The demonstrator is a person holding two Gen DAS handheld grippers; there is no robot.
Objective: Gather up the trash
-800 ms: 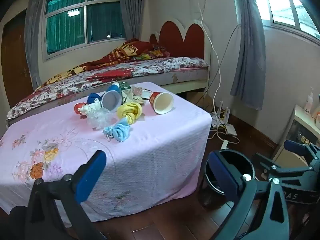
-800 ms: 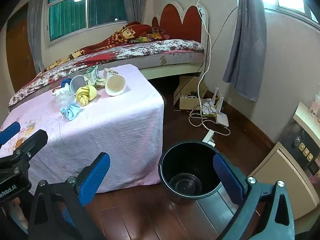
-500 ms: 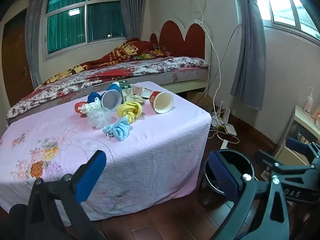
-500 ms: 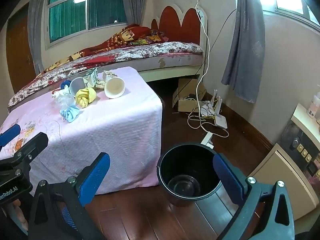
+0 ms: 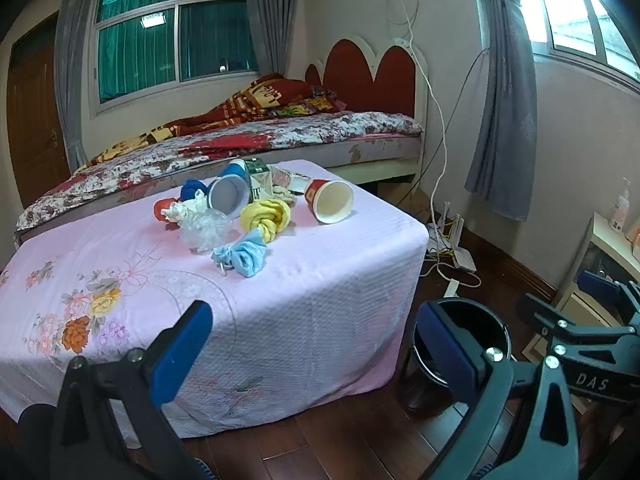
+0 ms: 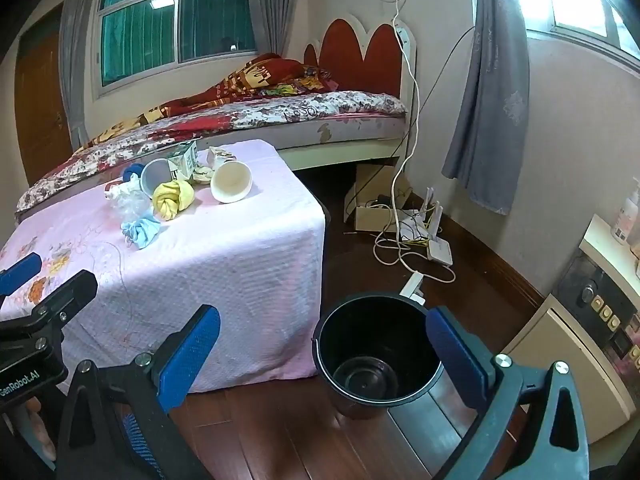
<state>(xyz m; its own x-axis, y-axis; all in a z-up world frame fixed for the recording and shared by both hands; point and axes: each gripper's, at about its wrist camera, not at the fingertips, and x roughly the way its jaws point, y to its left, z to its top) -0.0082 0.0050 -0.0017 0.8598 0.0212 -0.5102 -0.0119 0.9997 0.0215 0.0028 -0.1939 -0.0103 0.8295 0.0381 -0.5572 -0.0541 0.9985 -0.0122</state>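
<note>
Trash lies in a pile on the pink-covered table (image 5: pixel 280 300): a red paper cup (image 5: pixel 330 201) on its side, a yellow rag (image 5: pixel 266 218), a light blue rag (image 5: pixel 242 256), clear crumpled plastic (image 5: pixel 204 230), a grey-blue cup (image 5: pixel 229 197) and a green carton (image 5: pixel 258 178). A black bin (image 6: pixel 376 354) stands on the floor right of the table, empty. My left gripper (image 5: pixel 314 354) is open and empty, short of the table's near edge. My right gripper (image 6: pixel 320 354) is open and empty, above the bin's near side.
A bed (image 5: pixel 260 140) runs behind the table. Cables, a router (image 6: pixel 438 250) and a cardboard box (image 6: pixel 372 208) lie on the wood floor by the right wall. A white cabinet (image 6: pixel 560 352) stands at far right. A grey curtain (image 5: pixel 504 120) hangs there.
Both views have drifted slightly; the right gripper has shifted a little toward the bin. Both grippers stay open and empty.
</note>
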